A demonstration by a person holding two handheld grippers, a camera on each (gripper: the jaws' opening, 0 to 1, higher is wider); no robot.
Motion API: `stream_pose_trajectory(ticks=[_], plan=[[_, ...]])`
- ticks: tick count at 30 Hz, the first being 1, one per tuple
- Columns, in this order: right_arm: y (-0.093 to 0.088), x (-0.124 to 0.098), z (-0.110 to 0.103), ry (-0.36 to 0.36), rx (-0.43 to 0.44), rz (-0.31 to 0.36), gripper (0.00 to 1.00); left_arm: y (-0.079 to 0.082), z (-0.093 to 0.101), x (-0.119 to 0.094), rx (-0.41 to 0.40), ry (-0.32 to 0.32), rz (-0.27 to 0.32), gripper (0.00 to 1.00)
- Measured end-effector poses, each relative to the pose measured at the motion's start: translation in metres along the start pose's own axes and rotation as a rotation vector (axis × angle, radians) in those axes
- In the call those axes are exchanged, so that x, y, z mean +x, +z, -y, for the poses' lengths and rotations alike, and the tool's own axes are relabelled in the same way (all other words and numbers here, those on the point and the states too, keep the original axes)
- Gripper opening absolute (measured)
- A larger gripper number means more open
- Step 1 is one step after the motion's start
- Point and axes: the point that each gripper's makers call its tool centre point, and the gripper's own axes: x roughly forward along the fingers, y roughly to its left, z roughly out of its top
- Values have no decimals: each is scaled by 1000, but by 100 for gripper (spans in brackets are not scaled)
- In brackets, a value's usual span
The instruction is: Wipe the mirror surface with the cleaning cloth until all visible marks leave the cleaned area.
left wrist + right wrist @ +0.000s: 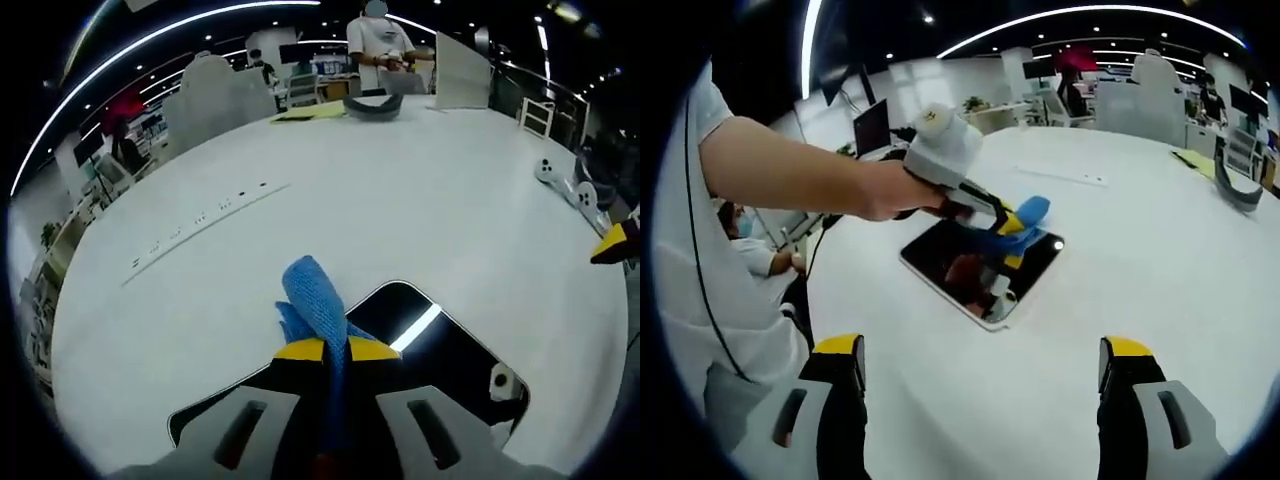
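A dark rectangular mirror [440, 360] with a white frame lies flat on the white table [400, 190]. My left gripper [336, 350] is shut on a blue cleaning cloth [318, 305], which hangs over the mirror's near part. In the right gripper view the mirror [960, 270] lies ahead, and the left gripper [1012, 242], held by a person's hand, holds the cloth [1025, 215] down over its far end. My right gripper [980, 375] stands open above bare table, well short of the mirror. A yellow tip of the right gripper [612, 243] shows at the right edge.
A grey curved object [372, 106] and yellow sheets [310, 112] lie at the table's far side, where a person [380, 45] stands. White parts [565, 183] sit near the right edge. A row of small marks [200, 215] crosses the table's left.
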Motion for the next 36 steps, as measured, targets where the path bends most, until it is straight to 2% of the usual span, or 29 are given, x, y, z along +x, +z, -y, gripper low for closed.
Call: stream_pose_trajectory(ticks=[6, 8, 13, 17, 24, 27, 36], plan=[[0, 0, -1, 0, 0, 1, 97, 2, 10, 1, 14, -12, 1, 4], [0, 0, -1, 0, 2, 0, 97, 3, 12, 1, 82, -12, 2, 4], [-2, -2, -1, 0, 3, -3, 97, 3, 17, 1, 57, -25, -2, 4], [0, -3, -1, 1, 23, 11, 97, 4, 22, 2, 112, -24, -1, 4], [1, -3, -2, 4, 19, 12, 97, 4, 24, 3, 98, -45, -4, 4], [0, -2, -2, 4, 18, 9, 97, 5, 26, 3, 126, -40, -2, 4], [-1, -3, -3, 8, 23, 9, 97, 5, 27, 4, 131, -49, 1, 4]])
